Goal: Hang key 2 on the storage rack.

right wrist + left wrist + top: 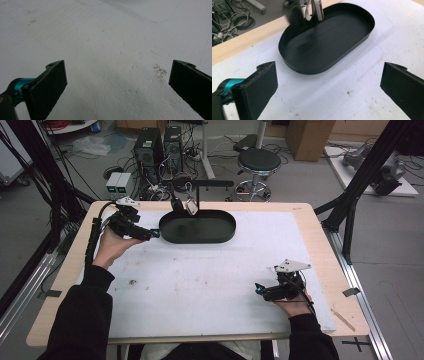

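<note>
A black oval tray (220, 234) lies empty on the white mat at the table's far middle; in the left gripper view the tray (294, 65) lies just ahead of the jaws. A small white and black item (190, 207) sits at the tray's far rim, seen again as a white looped piece (316, 10); what it is I cannot make out. My left gripper (156, 234) hovers at the tray's left end, open (329, 87), holding nothing. My right gripper (259, 289) rests low at the near right of the mat, jaws wide open (117, 87) over bare mat.
The white mat (200, 285) covers most of the wooden table (315, 240) and carries small dark specks (133, 282). Beyond the far edge stand a black stool (257, 162), computer towers (149, 147) and tangled cables. Black frame posts (360, 180) flank the right side.
</note>
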The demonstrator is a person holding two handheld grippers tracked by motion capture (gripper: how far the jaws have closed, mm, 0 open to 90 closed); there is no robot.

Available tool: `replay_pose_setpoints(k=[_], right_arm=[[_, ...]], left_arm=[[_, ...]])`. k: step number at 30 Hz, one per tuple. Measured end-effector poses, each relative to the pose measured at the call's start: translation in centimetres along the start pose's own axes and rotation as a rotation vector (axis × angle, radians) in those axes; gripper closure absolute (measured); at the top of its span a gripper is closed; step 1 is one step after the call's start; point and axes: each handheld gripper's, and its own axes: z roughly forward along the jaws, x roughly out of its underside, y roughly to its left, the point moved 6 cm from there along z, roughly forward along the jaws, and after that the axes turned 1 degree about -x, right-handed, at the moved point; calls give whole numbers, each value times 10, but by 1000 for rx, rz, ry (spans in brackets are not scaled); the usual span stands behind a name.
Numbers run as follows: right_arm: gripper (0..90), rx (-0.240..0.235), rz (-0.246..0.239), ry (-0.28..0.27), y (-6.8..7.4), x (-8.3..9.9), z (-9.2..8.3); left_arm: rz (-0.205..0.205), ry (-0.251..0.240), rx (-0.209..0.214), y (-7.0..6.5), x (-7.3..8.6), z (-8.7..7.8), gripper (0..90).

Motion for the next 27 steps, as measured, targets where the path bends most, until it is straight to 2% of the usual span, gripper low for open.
replay_pose_setpoints(k=[2,13,16,18,27], right_arm=[[8,0,0,3,0,0,0],[8,-1,-3,2,1,0,1],[8,-1,-2,5,1,0,1],[8,0,-4,7,1,1,1],[8,-1,-2,8,1,1,1]], left_arm=[[-4,-11,-2,-1,3,-2,17],[-1,10,4,-6,31,-10,17],[6,-9,-3,-6,36,-13,17],[-5,-23,-5,-5,40,-16,17],[-6,-19,-23,-7,63,-25,17]])
